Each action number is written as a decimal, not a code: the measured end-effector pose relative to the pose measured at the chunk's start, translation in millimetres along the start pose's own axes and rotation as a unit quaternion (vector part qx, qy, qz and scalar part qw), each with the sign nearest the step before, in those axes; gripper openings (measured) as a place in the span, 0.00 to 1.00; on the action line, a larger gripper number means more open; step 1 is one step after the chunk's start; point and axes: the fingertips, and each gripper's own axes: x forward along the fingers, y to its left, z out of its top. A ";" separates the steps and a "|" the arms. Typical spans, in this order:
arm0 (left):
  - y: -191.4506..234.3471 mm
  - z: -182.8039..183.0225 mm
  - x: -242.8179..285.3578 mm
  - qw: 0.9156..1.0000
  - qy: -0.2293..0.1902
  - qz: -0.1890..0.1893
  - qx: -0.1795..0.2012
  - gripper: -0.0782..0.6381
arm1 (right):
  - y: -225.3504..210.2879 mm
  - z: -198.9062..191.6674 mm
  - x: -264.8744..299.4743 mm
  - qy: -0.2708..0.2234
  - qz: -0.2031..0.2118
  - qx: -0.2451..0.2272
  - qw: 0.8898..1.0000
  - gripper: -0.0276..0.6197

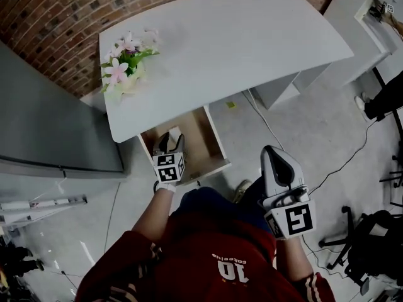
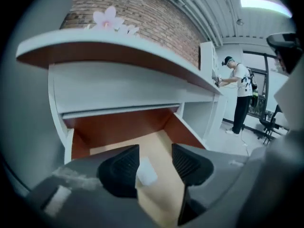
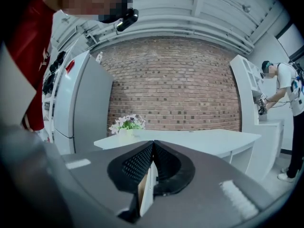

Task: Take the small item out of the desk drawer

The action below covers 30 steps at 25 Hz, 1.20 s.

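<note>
One hand plainly had the better line. The left gripper [image 2: 155, 155] hung over the open drawer [image 1: 201, 145] under the white desk [image 1: 252, 36], tipped forward and down into it. Its jaws stood spread wide with nothing between the pads but air. Framed in that gap, on the pale wooden drawer floor ahead of and below the tips, lay the small item [image 2: 146, 171], a little white block. It sat off-centre in the gap, close beside the left-hand pad and well clear of the other. As far as I could make out, its long side ran roughly away from the gripper, along the line of the jaws, not across them. No pad touched it.

The right gripper [image 3: 152, 146] was held out to the side over the floor, well apart from the drawer and pointing level at the desk edge. Its jaws were clenched tip to tip, and I could see nothing held in them.

So the pick looked to be the left hand's. To my eye it needed to sink further and shade a touch toward its own left. That would bring the block into the middle before the pads came in on its narrow sides.
</note>
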 end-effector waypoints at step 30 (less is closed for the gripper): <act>-3.7 -7.6 6.7 0.997 0.077 0.004 -0.009 0.34 | -19.5 41.6 -15.0 0.058 -0.041 0.004 0.997 0.03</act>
